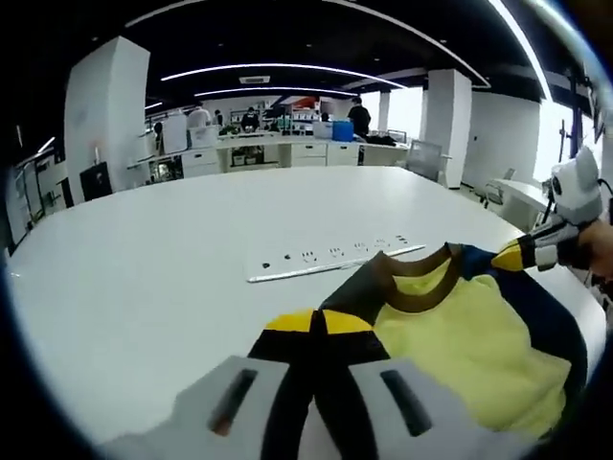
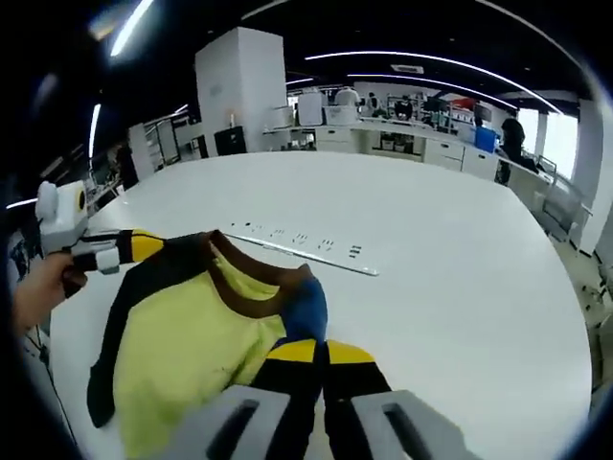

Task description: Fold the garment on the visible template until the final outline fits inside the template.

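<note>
Both grippers, left (image 1: 321, 383) and right (image 2: 321, 398), pinch the yellow shirt's (image 1: 460, 350) sleeve cuffs shut. Power strip (image 1: 330, 257) lies at 12 o'clock on the white table (image 1: 144, 268), nothing blocking.

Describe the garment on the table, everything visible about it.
The garment is a soft knit top with a pale yellow body, a brown ribbed collar, dark sleeves and a blue shoulder patch. It lies rumpled on the white table, just in front of a recessed socket strip. The left tongs and right tongs each pinch a dark edge of it.
</note>
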Action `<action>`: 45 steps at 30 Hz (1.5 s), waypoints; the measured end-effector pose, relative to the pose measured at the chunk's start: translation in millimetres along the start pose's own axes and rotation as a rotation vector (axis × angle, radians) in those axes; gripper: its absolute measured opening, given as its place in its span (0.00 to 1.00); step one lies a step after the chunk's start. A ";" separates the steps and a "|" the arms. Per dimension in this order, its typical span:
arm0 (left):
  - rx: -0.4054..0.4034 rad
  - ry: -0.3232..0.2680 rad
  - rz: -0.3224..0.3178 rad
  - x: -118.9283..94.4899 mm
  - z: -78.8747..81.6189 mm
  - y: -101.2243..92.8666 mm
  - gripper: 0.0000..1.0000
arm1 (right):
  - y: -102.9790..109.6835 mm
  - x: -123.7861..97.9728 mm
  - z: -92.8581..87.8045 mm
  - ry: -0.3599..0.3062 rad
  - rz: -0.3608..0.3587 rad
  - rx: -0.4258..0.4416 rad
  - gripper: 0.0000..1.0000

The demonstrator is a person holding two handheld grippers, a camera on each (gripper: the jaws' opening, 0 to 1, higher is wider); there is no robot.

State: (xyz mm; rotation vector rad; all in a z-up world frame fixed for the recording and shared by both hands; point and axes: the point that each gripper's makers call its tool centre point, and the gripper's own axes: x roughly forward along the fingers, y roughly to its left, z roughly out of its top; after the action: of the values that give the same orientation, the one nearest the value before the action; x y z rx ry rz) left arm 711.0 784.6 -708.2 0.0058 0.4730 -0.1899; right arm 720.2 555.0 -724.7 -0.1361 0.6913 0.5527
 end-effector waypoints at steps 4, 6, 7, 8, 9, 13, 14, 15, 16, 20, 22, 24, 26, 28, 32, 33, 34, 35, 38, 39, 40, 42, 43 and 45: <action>0.014 0.041 0.002 15.3 -8.2 1.0 0.00 | -4.0 9.9 -3.7 0.014 -0.016 0.006 0.00; 0.031 0.051 0.001 20.6 -9.9 1.5 0.00 | -6.3 14.0 -6.3 0.033 -0.029 -0.015 0.00; 0.039 0.057 0.002 23.2 -11.6 2.2 0.00 | -8.3 16.6 -7.5 0.039 -0.038 -0.018 0.00; 0.038 0.062 0.003 24.9 -12.9 3.2 0.00 | -9.6 18.7 -8.9 0.045 -0.040 -0.014 0.00; 0.039 0.067 0.002 26.3 -14.3 3.8 0.00 | -10.8 20.1 -10.5 0.052 -0.040 -0.004 0.00; 0.039 0.084 0.012 32.0 -20.0 9.1 0.00 | -14.0 24.2 -13.3 0.059 -0.052 0.015 0.00; 0.043 0.086 0.011 33.7 -21.9 9.1 0.00 | -14.0 24.9 -14.1 0.061 -0.053 0.014 0.00; 0.044 0.086 0.012 34.4 -22.6 9.2 0.00 | -13.9 25.3 -15.1 0.063 -0.054 0.010 0.00; 0.053 0.086 0.010 36.5 -24.4 9.0 0.00 | -14.8 27.4 -17.0 0.069 -0.057 -0.004 0.00; 0.058 0.072 0.021 38.0 -23.0 11.4 0.00 | -15.1 30.1 -22.6 0.081 -0.052 -0.019 0.00; 0.042 0.050 0.019 35.0 -18.1 11.9 0.00 | -13.9 29.7 -19.7 0.063 -0.039 -0.001 0.00; 0.021 0.028 0.030 30.1 -12.7 15.3 0.04 | -13.5 26.4 -16.0 0.053 -0.039 0.000 0.02; -0.008 0.023 0.042 25.0 -10.3 18.8 0.17 | -12.8 23.2 -12.8 0.048 -0.039 -0.014 0.07; -0.019 0.004 0.042 19.2 -6.8 19.5 0.30 | -11.6 18.3 -9.3 0.038 -0.035 -0.005 0.13; -0.036 0.000 0.025 3.4 -7.0 18.8 0.41 | -2.4 7.6 -9.3 0.046 0.005 0.030 0.27; -0.038 -0.004 0.022 -0.7 -7.1 18.6 0.44 | 4.2 2.5 -9.6 0.046 0.033 0.037 0.31; -0.038 -0.017 0.018 -6.4 -6.4 18.5 0.47 | 9.0 -0.4 -8.9 0.041 0.058 0.040 0.34; -0.038 -0.018 0.016 -8.2 -6.5 18.4 0.50 | 14.5 -5.4 -8.6 0.038 0.084 0.053 0.37; -0.021 -0.023 -0.012 -24.0 -7.1 15.8 0.56 | 24.3 -18.7 -9.0 0.042 0.127 0.050 0.46; -0.014 -0.028 -0.017 -27.1 -6.8 15.6 0.59 | 27.7 -24.5 -8.7 0.040 0.136 0.050 0.49; -0.002 -0.032 -0.025 -31.6 -7.2 15.1 0.61 | 30.2 -28.7 -8.5 0.036 0.143 0.049 0.52; 0.019 -0.017 -0.049 -36.3 -10.7 13.1 0.66 | 37.0 -38.5 -8.4 0.028 0.161 0.040 0.58; 0.025 -0.017 -0.050 -39.5 -10.9 12.1 0.68 | 39.9 -42.3 -8.9 0.027 0.168 0.040 0.60; 0.030 -0.029 -0.070 -48.3 -9.7 6.4 0.71 | 48.4 -51.2 -12.5 0.032 0.190 0.040 0.64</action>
State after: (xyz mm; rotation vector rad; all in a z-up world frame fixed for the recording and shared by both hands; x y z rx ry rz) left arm 665.7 800.1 -695.2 0.0157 0.4417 -0.2656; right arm 655.1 570.0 -698.7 -0.0424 0.7505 0.7193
